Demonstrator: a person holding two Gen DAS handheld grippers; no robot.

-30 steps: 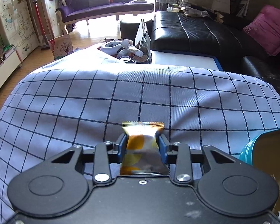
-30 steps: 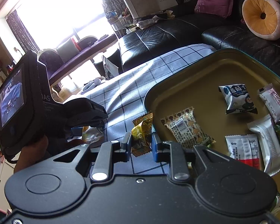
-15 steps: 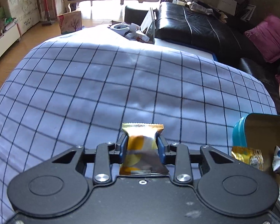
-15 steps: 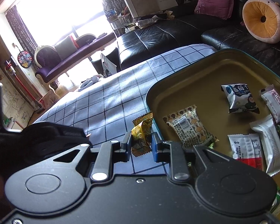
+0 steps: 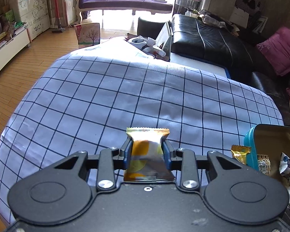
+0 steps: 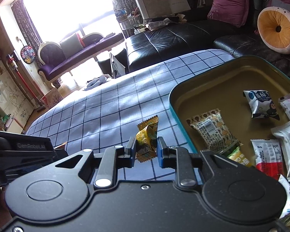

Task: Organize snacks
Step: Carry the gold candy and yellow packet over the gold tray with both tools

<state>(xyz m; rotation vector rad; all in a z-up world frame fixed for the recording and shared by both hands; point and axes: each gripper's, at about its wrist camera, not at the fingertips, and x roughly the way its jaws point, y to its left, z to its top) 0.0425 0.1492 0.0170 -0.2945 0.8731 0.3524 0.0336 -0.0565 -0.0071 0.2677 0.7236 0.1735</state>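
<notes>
My left gripper (image 5: 147, 150) is shut on an orange-and-white snack packet (image 5: 146, 150) and holds it above the checked cloth (image 5: 125, 96). My right gripper (image 6: 146, 148) is shut on a crumpled gold candy wrapper (image 6: 147, 135), just left of the teal tin (image 6: 176, 112). The tin holds several snack packets, among them a patterned one (image 6: 212, 129) and a blue-and-white one (image 6: 260, 104). In the left wrist view the tin (image 5: 251, 147) is at the right edge, with the gold candy (image 5: 239, 152) beside it.
A black leather sofa (image 5: 212, 42) with a pink cushion (image 5: 280, 52) stands behind the table. A round orange cushion (image 6: 276, 29) lies on the sofa. Clutter (image 5: 148, 44) sits past the cloth's far edge. The left gripper's body (image 6: 19, 154) shows at the left of the right wrist view.
The left gripper has risen and tilted with its packet, so the tin and gold candy came into its view. The right gripper has stayed beside the tin with the gold candy.
</notes>
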